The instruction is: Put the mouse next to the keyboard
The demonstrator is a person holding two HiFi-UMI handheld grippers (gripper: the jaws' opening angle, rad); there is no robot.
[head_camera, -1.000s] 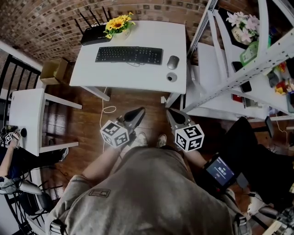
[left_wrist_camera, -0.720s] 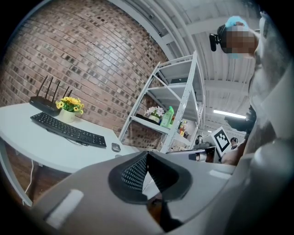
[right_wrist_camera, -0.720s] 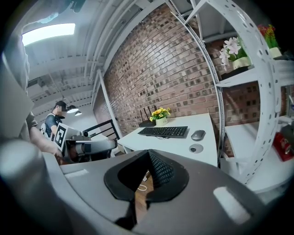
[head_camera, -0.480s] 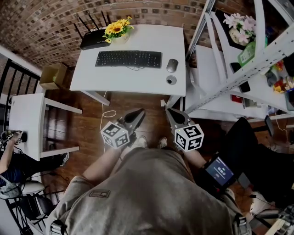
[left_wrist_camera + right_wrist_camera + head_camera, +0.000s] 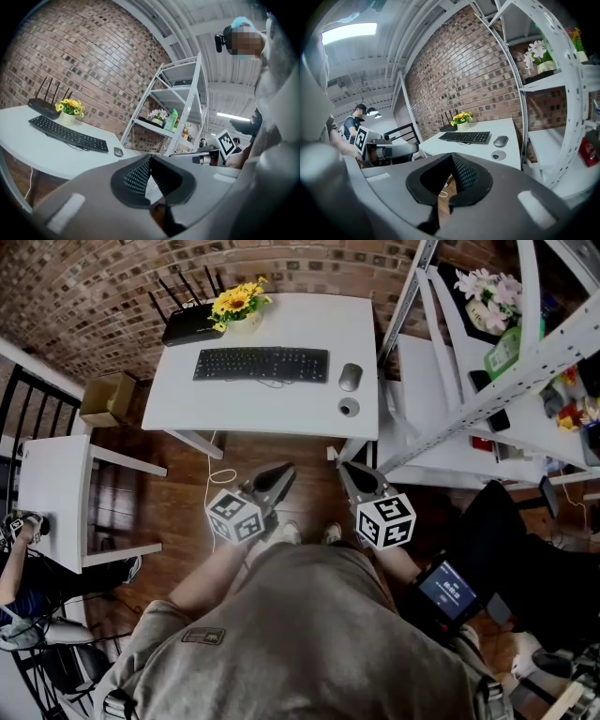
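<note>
A grey mouse [image 5: 350, 377] lies on the white table [image 5: 272, 404], just right of the black keyboard [image 5: 261, 364]. The left gripper view shows the mouse [image 5: 118, 151] past the keyboard's [image 5: 68, 133] right end. In the right gripper view the mouse [image 5: 500, 140] and the keyboard [image 5: 465, 137] lie ahead on the table. My left gripper [image 5: 286, 468] [image 5: 150, 158] and right gripper [image 5: 345, 468] [image 5: 451, 155] hang over the wooden floor, short of the table's near edge. Both are shut with nothing in them.
A router [image 5: 192, 322] and a pot of yellow flowers [image 5: 234, 304] stand behind the keyboard. A round grommet [image 5: 349, 407] sits near the mouse. A metal shelf rack [image 5: 487, 381] rises on the right. At left are a small white table [image 5: 52, 484], a cardboard box [image 5: 108, 390] and a seated person [image 5: 19, 568].
Both grippers stay where they were. The head view has shifted a touch, and the person at the left edge has moved a little.
</note>
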